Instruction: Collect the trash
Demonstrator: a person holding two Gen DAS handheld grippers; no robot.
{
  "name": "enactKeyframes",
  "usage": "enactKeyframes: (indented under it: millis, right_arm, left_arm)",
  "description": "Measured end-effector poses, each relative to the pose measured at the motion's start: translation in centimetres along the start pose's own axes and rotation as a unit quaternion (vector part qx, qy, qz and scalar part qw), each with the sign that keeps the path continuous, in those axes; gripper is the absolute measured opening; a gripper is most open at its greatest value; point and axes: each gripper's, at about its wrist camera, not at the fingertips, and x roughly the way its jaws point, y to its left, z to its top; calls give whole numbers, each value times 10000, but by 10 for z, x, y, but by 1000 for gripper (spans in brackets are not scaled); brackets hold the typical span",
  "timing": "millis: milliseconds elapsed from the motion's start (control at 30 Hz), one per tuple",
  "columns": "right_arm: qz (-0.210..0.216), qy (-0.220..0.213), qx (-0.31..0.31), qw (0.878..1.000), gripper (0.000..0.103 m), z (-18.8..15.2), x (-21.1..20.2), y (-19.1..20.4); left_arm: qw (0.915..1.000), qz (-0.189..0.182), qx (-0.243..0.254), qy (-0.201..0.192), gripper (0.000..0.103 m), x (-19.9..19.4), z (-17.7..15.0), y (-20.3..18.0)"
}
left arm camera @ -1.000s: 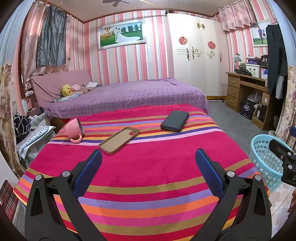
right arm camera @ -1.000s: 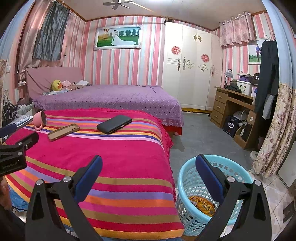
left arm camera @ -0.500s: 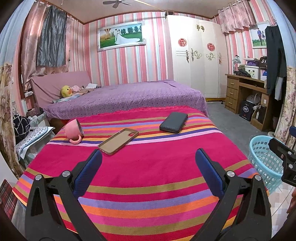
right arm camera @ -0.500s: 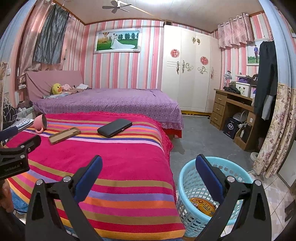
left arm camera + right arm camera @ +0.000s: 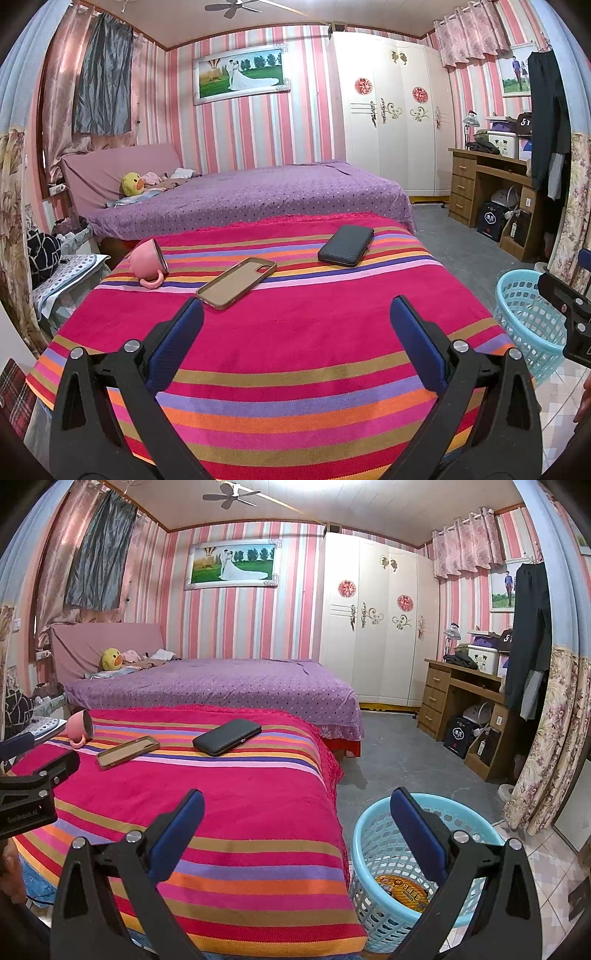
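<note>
The left gripper point(image 5: 295, 325) hangs over the near half of the striped blanket point(image 5: 280, 332), fingers spread wide with nothing between them and a broad bare band of red cloth ahead. Past that band lie a tan phone case point(image 5: 236, 282), a tipped pink mug point(image 5: 147, 258) near the left edge, and a black wallet point(image 5: 346, 245) toward the far right corner, all apart from one another. The right gripper point(image 5: 295, 812) is likewise wide open and empty, poised above the blanket's right edge, where the bed drops to grey floor. Just beside that edge stands the blue basket point(image 5: 373, 834), a yellow snack wrapper point(image 5: 402, 891) lying in its bottom (partly hidden by the right finger). Against half a second ago, both views sit slightly lower and nearer; nothing on the bed has shifted. Both tools point level across the bed.
</note>
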Motion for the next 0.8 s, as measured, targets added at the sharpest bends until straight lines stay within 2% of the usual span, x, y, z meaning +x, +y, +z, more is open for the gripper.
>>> enactKeyframes:
  millis: [800]
  right_arm:
    - [-9,-16,3,10000,98,0,0,-1]
  left_arm:
    - [10000,-2,0,-16,97,0,-1,-1]
